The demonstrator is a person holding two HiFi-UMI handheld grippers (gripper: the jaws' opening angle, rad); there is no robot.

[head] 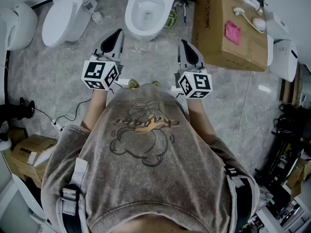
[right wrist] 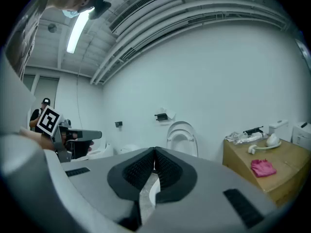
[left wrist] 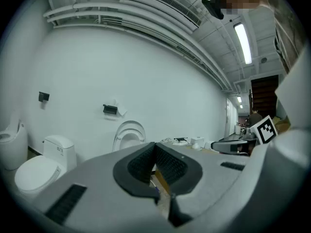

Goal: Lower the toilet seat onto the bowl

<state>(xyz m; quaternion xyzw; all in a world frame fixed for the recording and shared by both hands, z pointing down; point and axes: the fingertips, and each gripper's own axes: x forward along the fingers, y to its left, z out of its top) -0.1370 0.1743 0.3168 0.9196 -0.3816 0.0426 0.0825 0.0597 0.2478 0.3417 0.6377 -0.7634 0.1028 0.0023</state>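
grey left gripper (head: 116, 37) and grey right gripper (head: 186, 46) hang nearest, each with its jaws pressed together on nothing. white oval toilet seat (right wrist: 182, 128) stands upright at the back of the open white ceramic bowl (head: 130, 19) straight ahead, well apart from both. lowering looks unstarted: reaching the seat and easing it down remain. brown cardboard box (head: 228, 38) sits at the right.

Floor (head: 233, 96) w/ toilets (head: 146, 32), box (head: 218, 33)

toilet (head: 146, 34) white | box (head: 216, 38) brown | cloth (head: 232, 32) pink | floor (head: 150, 64) grey marbled
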